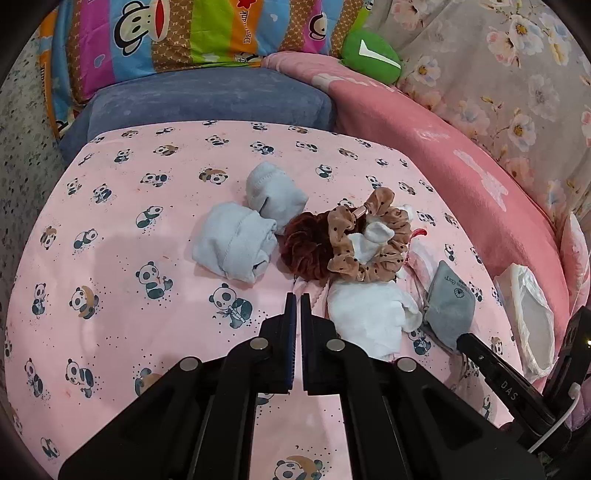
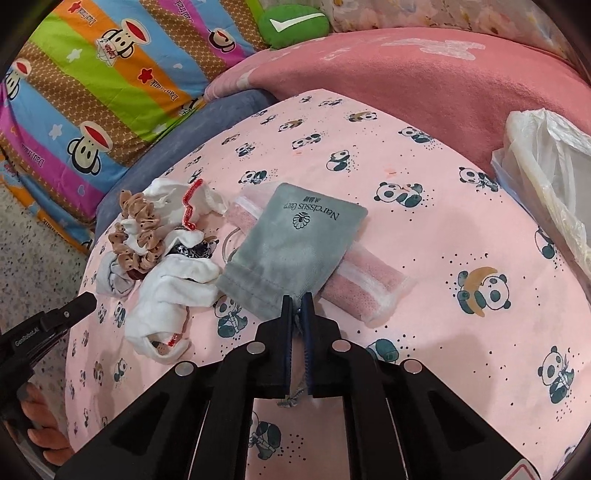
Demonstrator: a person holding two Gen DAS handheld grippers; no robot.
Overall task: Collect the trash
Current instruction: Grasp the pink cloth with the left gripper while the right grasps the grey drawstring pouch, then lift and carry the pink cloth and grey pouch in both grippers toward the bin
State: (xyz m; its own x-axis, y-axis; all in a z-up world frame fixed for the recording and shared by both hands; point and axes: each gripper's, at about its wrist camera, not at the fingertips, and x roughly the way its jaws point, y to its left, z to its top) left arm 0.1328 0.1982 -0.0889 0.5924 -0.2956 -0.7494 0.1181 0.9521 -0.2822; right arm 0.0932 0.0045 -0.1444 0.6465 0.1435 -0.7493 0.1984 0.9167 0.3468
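Note:
A pile of small items lies on a pink panda-print cover [image 1: 122, 229]: two pale blue rolled socks [image 1: 236, 247], a dark red scrunchie [image 1: 306, 247], a tan dotted scrunchie [image 1: 369, 240], white socks [image 1: 369, 321] and a grey drawstring pouch [image 2: 291, 251]. The pouch rests on a pink mesh bag [image 2: 365, 288]. My right gripper [image 2: 297, 301] is shut on the pouch's near edge, its cord hanging between the fingers. My left gripper [image 1: 298, 299] is shut and empty, just in front of the white socks. A bin lined with a white plastic bag [image 2: 546, 177] stands at the right.
A pink blanket [image 1: 443, 147], a blue cushion [image 1: 207, 99], a colourful monkey-print pillow [image 1: 177, 33] and a green plush [image 1: 369, 55] lie behind the cover. Speckled floor [image 1: 22, 155] shows at the left. The left gripper appears in the right wrist view [image 2: 48, 325].

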